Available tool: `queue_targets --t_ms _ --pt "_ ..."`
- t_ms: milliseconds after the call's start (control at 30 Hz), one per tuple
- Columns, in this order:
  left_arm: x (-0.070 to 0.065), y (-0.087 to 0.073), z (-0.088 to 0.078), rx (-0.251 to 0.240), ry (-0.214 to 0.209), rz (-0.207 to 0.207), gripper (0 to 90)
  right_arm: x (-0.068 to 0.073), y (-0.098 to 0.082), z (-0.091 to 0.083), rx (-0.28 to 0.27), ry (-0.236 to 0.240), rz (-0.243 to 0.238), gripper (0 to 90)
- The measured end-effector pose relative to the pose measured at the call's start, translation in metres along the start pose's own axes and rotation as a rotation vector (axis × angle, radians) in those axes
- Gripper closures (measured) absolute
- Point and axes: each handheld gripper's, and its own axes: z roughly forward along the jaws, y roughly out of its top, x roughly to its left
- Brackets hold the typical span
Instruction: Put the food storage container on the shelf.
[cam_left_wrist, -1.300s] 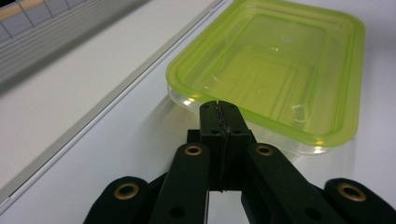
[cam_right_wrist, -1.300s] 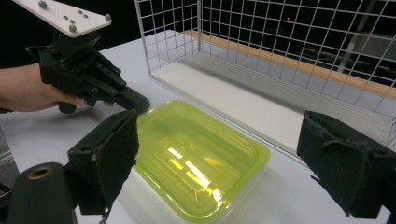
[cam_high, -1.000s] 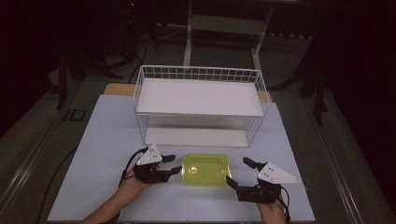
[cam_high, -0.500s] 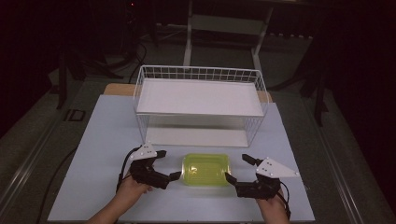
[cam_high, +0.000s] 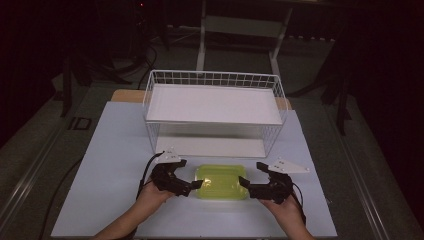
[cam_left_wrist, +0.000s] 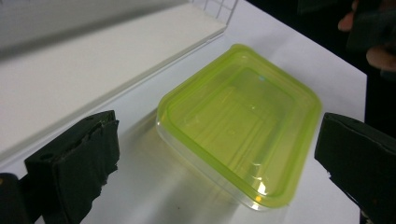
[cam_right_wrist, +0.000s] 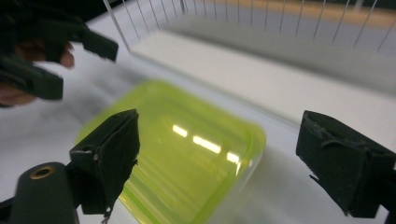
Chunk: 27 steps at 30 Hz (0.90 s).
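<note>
A shallow yellow-green plastic container (cam_high: 221, 181) lies flat on the white table near its front edge, in front of the wire basket. My left gripper (cam_high: 192, 175) sits at the container's left side. Its jaws have just been opening and now stand wide. In the left gripper view the container (cam_left_wrist: 243, 119) lies ahead between the pads (cam_left_wrist: 74, 163) of the left gripper (cam_left_wrist: 217, 158), untouched. My right gripper (cam_high: 250, 177) is at the container's right side, also open. In the right gripper view the right gripper (cam_right_wrist: 226, 158) frames the blurred container (cam_right_wrist: 177, 149) without pressing on it.
A white wire basket (cam_high: 215, 80) with a white board (cam_high: 215, 102) laid across its top stands just behind the container, with a low gap under the board. The white table (cam_high: 110, 165) has bare room left and right. The surroundings are dark floor.
The left gripper's jaws have spread from nearly closed at the container's left edge to wide open. The right gripper has shifted slightly toward the basket. The container has stayed in place.
</note>
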Motion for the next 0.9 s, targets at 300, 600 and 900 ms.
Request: queue_targets --t_ms 300,600,900 --pt "0.005 -0.010 0.015 0.064 0.039 -0.121 28.7 -0.008 -0.019 0.023 0.156 -0.029 0.102 31.5" --pt "0.007 -0.014 0.019 0.078 -0.008 -0.173 59.3 -0.012 -0.025 0.029 0.220 0.013 0.170 55.9" --pt "-0.002 -0.014 0.015 0.086 -0.001 -0.156 65.0 -0.009 -0.024 0.021 0.222 0.007 0.158 64.9"
